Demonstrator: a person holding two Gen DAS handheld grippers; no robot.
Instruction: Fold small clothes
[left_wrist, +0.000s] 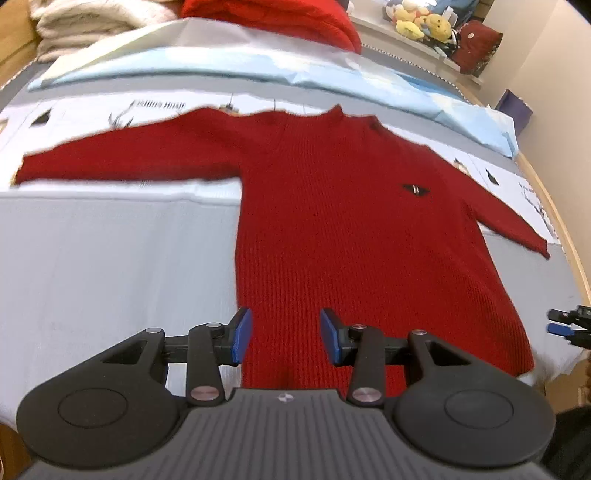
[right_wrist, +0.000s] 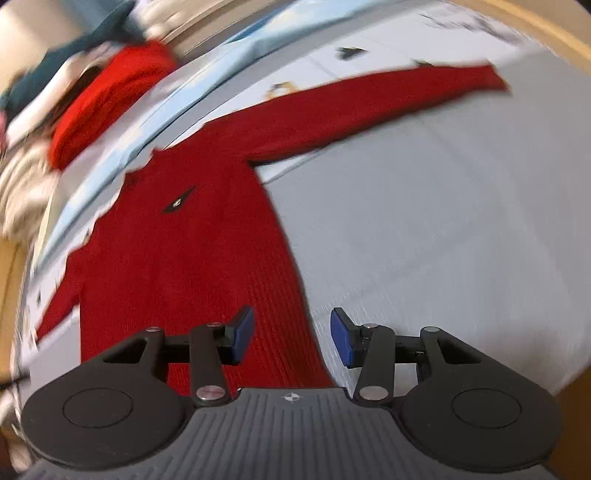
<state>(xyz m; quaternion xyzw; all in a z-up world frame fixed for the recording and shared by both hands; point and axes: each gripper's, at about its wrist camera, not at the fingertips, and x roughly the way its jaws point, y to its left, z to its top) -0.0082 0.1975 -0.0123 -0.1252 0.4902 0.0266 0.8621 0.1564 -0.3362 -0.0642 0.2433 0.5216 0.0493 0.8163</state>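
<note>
A red knitted sweater (left_wrist: 332, 221) lies flat on the grey bed cover, front up, both sleeves spread out to the sides, with a small dark badge (left_wrist: 415, 191) on the chest. My left gripper (left_wrist: 286, 336) hovers open over the lower left part of the body, with nothing between its blue pads (left_wrist: 242, 336). In the right wrist view the sweater (right_wrist: 192, 251) runs slantwise, and my right gripper (right_wrist: 292, 336) stands open above its lower right edge, nothing held. The right gripper (left_wrist: 565, 326) also shows at the right border of the left wrist view.
A light blue sheet (left_wrist: 258, 70) lies folded beyond the sweater. Behind it sit a bright red garment (left_wrist: 273, 18), a pile of cream knitwear (left_wrist: 85, 22) and plush toys (left_wrist: 424, 22) on a shelf. The wooden bed rim (left_wrist: 557, 206) curves along the right.
</note>
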